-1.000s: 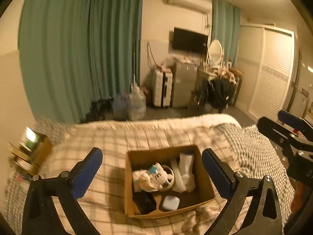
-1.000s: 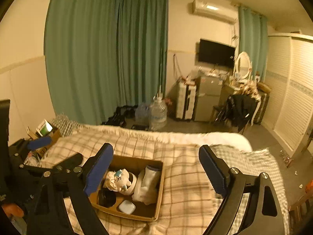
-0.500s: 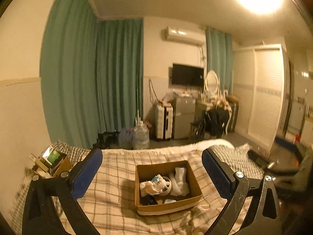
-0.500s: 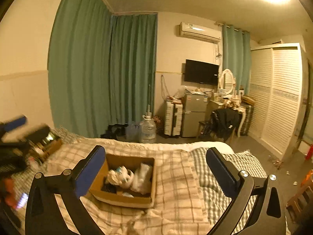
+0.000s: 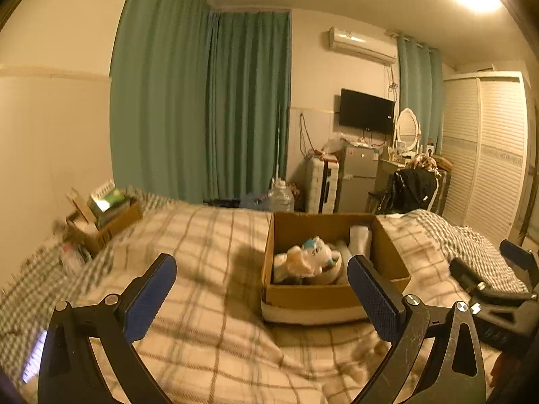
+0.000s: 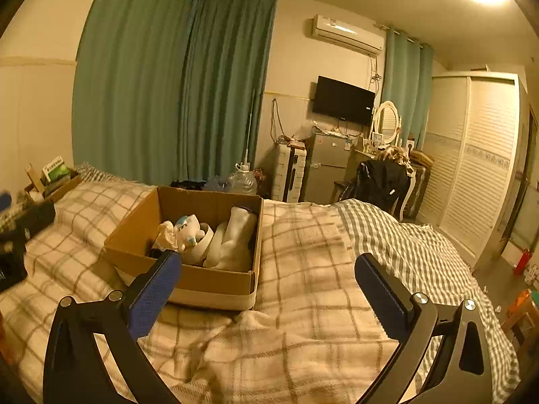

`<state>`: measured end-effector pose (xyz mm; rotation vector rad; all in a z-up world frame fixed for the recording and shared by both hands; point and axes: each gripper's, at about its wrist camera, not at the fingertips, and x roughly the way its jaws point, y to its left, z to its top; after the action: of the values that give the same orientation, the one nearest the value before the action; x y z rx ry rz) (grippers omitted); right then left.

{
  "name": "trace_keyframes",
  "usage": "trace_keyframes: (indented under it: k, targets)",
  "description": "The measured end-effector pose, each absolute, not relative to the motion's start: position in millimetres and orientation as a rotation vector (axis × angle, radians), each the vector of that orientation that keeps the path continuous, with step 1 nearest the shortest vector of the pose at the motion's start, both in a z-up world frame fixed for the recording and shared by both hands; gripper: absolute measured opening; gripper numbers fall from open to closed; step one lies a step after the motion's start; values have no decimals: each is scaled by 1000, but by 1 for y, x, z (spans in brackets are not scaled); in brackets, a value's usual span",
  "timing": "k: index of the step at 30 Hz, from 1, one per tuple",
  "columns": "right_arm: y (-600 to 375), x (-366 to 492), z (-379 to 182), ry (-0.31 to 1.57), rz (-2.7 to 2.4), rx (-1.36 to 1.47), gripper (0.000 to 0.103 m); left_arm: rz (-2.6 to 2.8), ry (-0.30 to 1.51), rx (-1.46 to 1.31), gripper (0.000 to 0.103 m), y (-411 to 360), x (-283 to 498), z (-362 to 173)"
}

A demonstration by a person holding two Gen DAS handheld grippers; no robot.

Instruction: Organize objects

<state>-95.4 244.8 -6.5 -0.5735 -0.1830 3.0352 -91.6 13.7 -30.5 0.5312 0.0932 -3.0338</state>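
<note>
An open cardboard box [image 5: 323, 294] stands on the plaid bed. It holds a white plush toy [image 5: 315, 256], a round white container and a tall white item [image 5: 359, 239]. The box also shows in the right wrist view [image 6: 209, 284], with the plush toy [image 6: 187, 230] inside. My left gripper [image 5: 261, 291] is open and empty, low over the blanket in front of the box. My right gripper [image 6: 266, 286] is open and empty, in front of the box and to its right. The right gripper shows at the right edge of the left wrist view [image 5: 488, 289].
The bed has a plaid blanket [image 6: 303, 303] and a grey checked cover [image 6: 404, 242]. A small box of clutter [image 5: 104, 215] sits at the bed's far left. Beyond the bed stand a water jug [image 5: 279, 198], suitcase, fridge, chair with a dark jacket [image 6: 380, 178], and wardrobe.
Both grippers have dropped and pulled back, from looking down into the box to a low view along the bed. The box now sits farther ahead. Both stay open.
</note>
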Motion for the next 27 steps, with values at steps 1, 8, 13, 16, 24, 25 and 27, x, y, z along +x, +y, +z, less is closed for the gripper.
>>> trace_keyframes:
  k: [1,8,13,16,24,25,27]
  targets:
    - [247,-95,-6,-168,3034,-568,103,-3032,97,537,103,13,-91,-31]
    - [247,-95,-3,-148,3029,-552,103,-3069,50,549,103,22,-84,-31]
    - [246,-93,-1,-151,3026,-544,103,-3085,38,559,103,27,-83,-33]
    - [245,-92,-1,-154,3023,-537,103,-3084,9,552,103,31,-82,-32]
    - [246,-89,3,-145,3025,-532,103,-3071,8,553,103,33,-81,-31]
    - [246,-89,3,-146,3026,-535,103,-3068,10,550,103,33,-81,-30]
    - [245,-88,3,-149,3025,-536,103,-3070,19,547,103,32,-80,-30]
